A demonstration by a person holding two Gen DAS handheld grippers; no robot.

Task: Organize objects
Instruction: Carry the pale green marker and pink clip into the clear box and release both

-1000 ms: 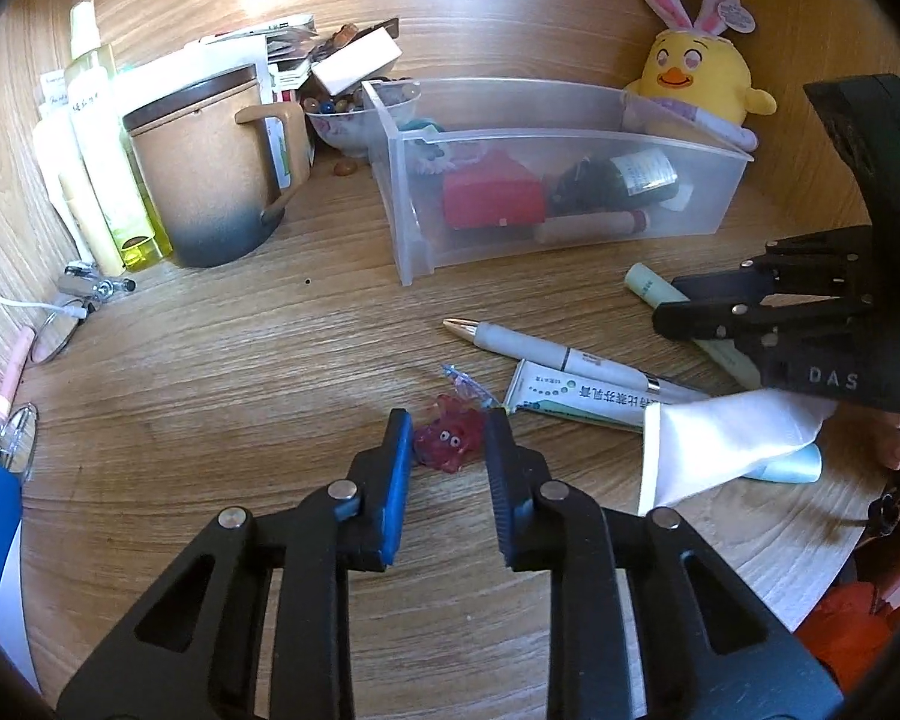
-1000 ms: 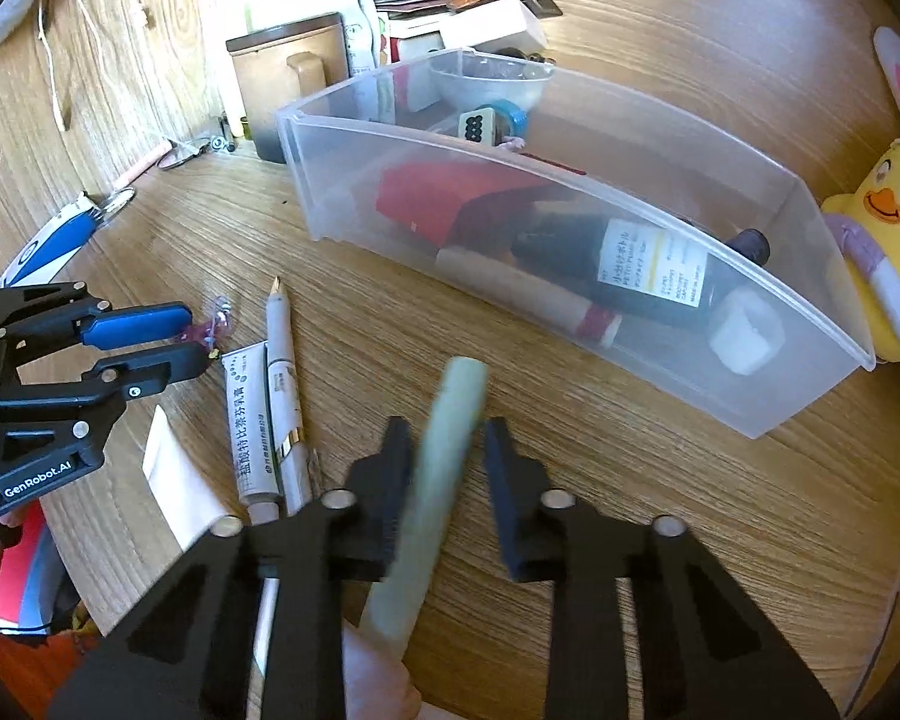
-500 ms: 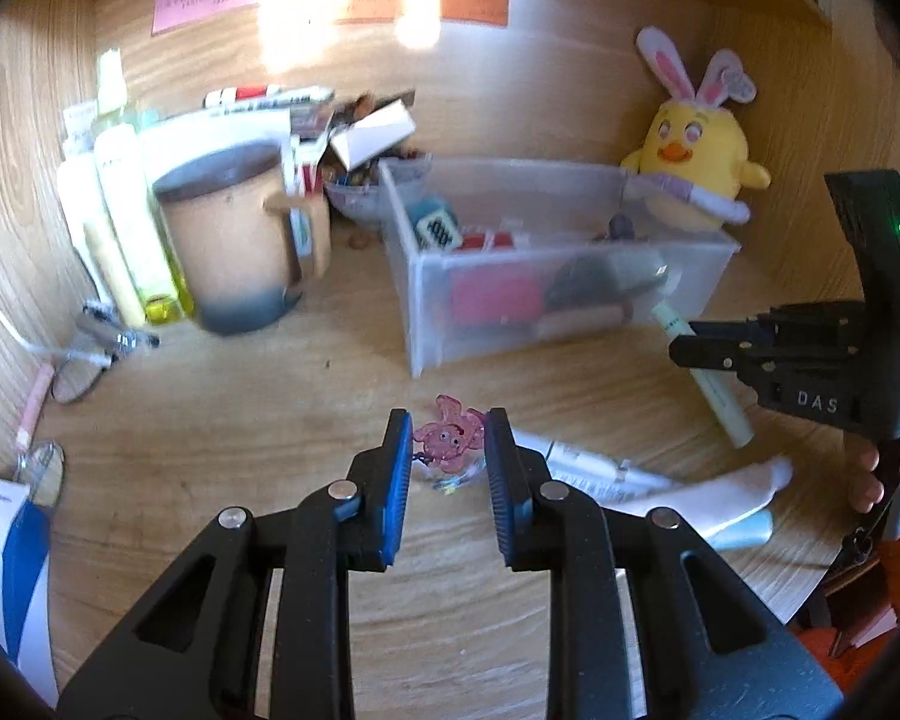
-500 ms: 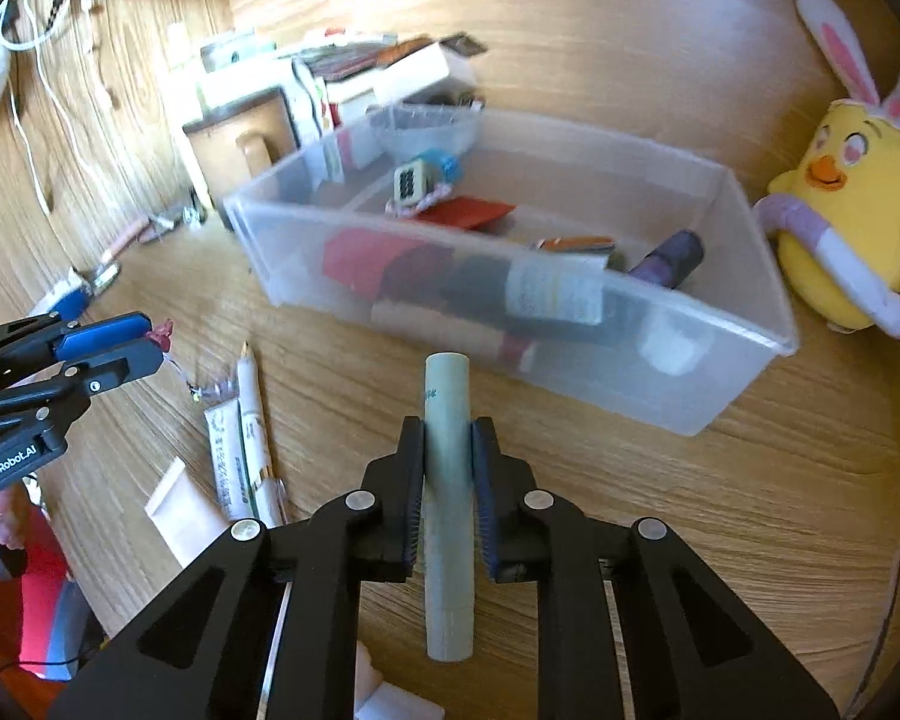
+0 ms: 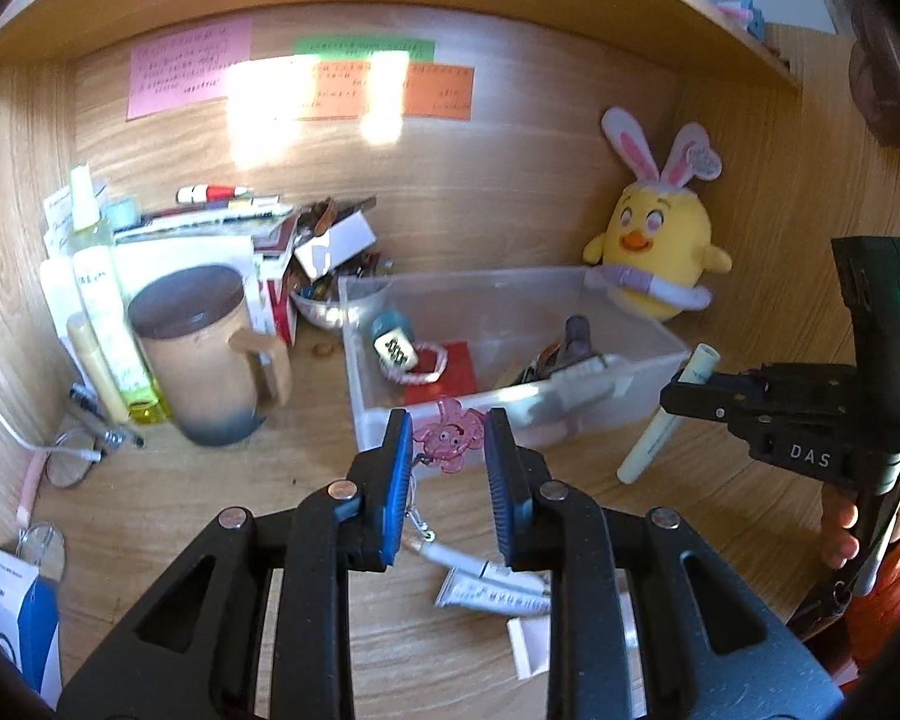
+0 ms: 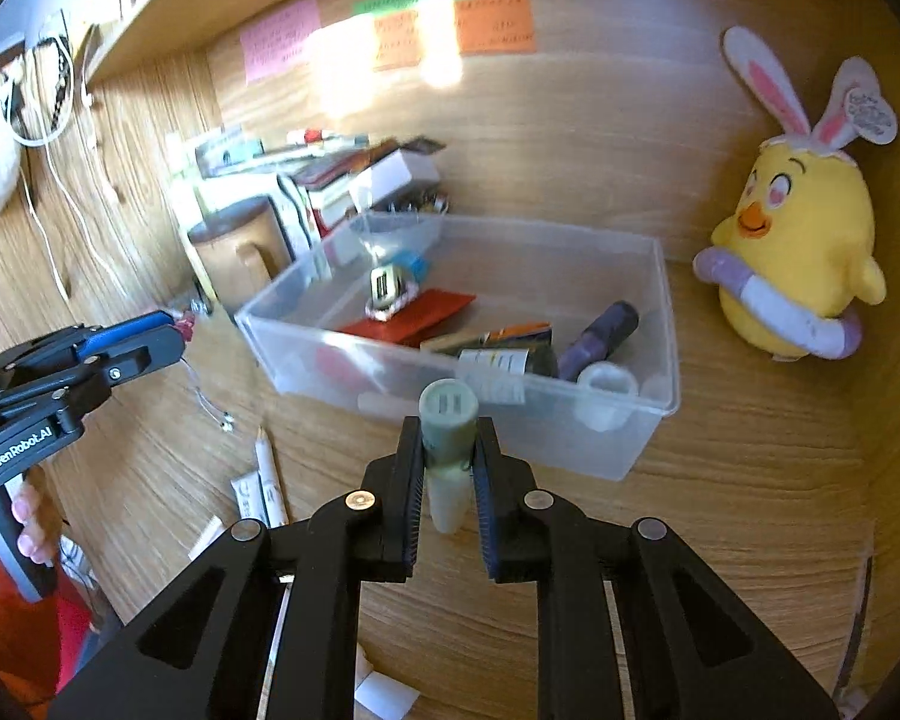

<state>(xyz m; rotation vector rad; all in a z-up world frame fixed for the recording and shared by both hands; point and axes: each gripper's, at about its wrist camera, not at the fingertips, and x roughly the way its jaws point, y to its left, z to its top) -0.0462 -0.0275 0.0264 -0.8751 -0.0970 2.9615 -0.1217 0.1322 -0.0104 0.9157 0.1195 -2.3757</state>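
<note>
Wooden desk (image 5: 150, 516) with a wood-grain back wall fills both views, and nearest on its surface lie a white pen (image 6: 268, 471) and a small white tube (image 5: 492, 594), side by side, with a scrap of white paper (image 5: 528, 648) just beside them. Above these, lifted off the desk, the left gripper (image 5: 447, 456) has its jaws narrowed on a pink translucent charm (image 5: 447, 435), whose thin chain (image 5: 417, 519) dangles below. To the right, the right gripper (image 6: 447, 450) has its jaws clamped on a pale green tube (image 6: 447, 420), held tilted in the air just in front of the near wall of the clear plastic bin (image 6: 630, 450). Inside the bin lie a red card (image 6: 420, 315), a small white-and-blue item on it, a dark labelled bottle (image 6: 504, 363) and a purple tube (image 6: 600, 333). Left of the bin stands a tan mug (image 5: 198, 360) with a dark lid, with tall bottles (image 5: 99, 276) beside it and a stack of books and boxes (image 5: 306, 240) behind. Right of the bin, against the wall, sits a yellow chick plush (image 6: 798, 240) with rabbit ears. Farthest back, pink, green and orange sticky notes (image 5: 186, 69) are on the wall under a shelf.
</note>
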